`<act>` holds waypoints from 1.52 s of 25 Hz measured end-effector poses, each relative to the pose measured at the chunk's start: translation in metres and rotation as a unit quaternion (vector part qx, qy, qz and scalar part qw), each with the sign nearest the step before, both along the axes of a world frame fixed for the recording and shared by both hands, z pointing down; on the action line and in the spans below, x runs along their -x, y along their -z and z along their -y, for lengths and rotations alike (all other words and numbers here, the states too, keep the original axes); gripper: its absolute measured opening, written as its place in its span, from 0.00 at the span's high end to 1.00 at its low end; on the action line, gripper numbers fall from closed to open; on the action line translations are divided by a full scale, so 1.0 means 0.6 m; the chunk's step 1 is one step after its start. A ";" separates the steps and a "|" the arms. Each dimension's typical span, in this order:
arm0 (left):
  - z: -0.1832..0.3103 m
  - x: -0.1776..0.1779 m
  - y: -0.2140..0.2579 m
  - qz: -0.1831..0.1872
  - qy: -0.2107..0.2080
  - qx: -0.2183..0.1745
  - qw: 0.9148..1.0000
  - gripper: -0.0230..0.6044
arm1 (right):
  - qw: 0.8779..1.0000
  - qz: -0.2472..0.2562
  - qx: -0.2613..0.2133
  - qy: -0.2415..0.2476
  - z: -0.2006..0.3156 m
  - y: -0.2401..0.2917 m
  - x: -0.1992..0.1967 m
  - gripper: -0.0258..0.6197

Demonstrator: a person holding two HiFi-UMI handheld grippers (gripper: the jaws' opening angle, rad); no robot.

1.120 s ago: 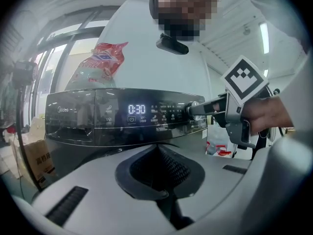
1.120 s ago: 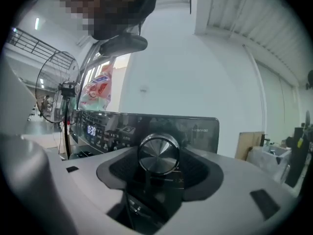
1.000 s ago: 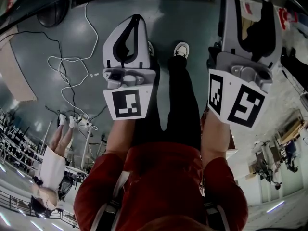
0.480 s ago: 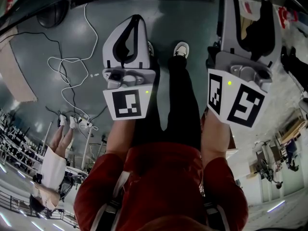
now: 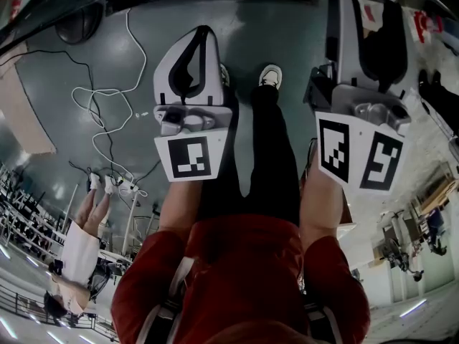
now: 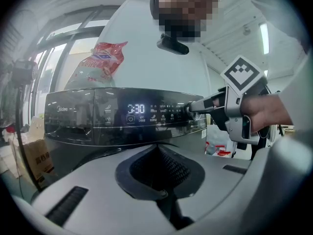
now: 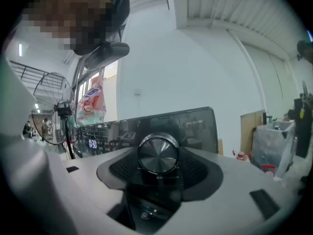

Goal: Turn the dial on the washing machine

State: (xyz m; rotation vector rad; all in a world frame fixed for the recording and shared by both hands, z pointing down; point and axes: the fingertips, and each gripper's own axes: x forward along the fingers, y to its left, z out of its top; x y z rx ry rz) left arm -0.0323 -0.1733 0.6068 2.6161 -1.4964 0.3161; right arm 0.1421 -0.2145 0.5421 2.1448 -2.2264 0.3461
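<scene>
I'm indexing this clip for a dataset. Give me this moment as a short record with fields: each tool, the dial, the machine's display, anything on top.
left tool: jaws together, empty, pointed at the washing machine, not touching it
right tool: at the panel's right end, jaws on either side of the dial, seemingly closed on it
display: lit, reads 3:30
on top of machine: red-and-white bag
task stage: dial apparently gripped; whether it is turning cannot be told
</scene>
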 end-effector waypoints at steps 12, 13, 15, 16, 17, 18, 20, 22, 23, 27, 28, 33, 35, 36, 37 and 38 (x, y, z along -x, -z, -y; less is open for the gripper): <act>0.008 -0.001 0.004 0.000 0.000 -0.003 1.000 0.95 | 0.984 0.179 0.005 -0.005 0.007 0.003 -0.012 0.54; 0.008 -0.002 0.004 0.000 -0.001 -0.003 1.000 0.95 | 0.984 0.179 0.005 -0.005 0.007 0.003 -0.012 0.54; 0.007 -0.002 0.002 0.000 -0.001 -0.003 1.000 0.95 | 0.984 0.179 0.005 -0.006 0.006 0.001 -0.011 0.54; 0.007 -0.002 0.000 0.000 -0.002 -0.002 1.000 0.95 | 0.984 0.180 0.005 -0.006 0.006 0.000 -0.010 0.54; 0.006 -0.001 -0.002 -0.001 -0.002 -0.002 1.000 0.95 | 0.984 0.180 0.005 -0.006 0.006 -0.002 -0.009 0.54; 0.006 0.000 -0.003 -0.001 -0.003 -0.002 1.000 0.95 | 0.984 0.180 0.005 -0.006 0.005 -0.003 -0.008 0.54; 0.006 0.001 -0.003 0.000 -0.003 -0.003 1.000 0.95 | 0.984 0.181 0.003 -0.007 0.006 -0.004 -0.007 0.54; 0.007 -0.001 -0.001 0.001 -0.004 -0.004 1.000 0.95 | 0.983 0.182 0.002 -0.008 0.006 -0.002 -0.010 0.54; 0.007 -0.002 0.001 0.001 -0.003 -0.004 1.000 0.95 | 0.983 0.184 0.002 -0.008 0.005 -0.001 -0.012 0.54; 0.006 -0.004 0.004 0.000 -0.002 -0.006 1.000 0.95 | 0.980 0.200 -0.001 -0.006 0.004 0.001 -0.015 0.54; 0.006 -0.006 0.005 0.000 -0.002 -0.006 1.000 0.95 | 0.978 0.208 -0.003 -0.005 0.004 0.001 -0.016 0.54; 0.003 -0.009 0.007 -0.005 -0.004 -0.002 1.000 0.95 | 0.969 0.245 -0.005 -0.005 0.002 0.000 -0.019 0.54; 0.003 -0.006 0.012 -0.014 -0.002 -0.001 1.000 0.95 | 0.966 0.259 -0.007 -0.004 0.002 0.002 -0.017 0.54; 0.003 -0.008 0.016 -0.015 -0.002 -0.002 1.000 0.95 | 0.962 0.272 -0.008 -0.003 0.001 0.003 -0.018 0.54; 0.002 -0.012 0.020 -0.015 -0.004 -0.004 1.000 0.95 | 0.957 0.289 -0.009 -0.002 0.001 0.004 -0.021 0.54; 0.001 -0.017 0.023 -0.014 -0.005 -0.006 1.000 0.95 | 0.951 0.310 -0.010 -0.003 0.000 0.005 -0.026 0.54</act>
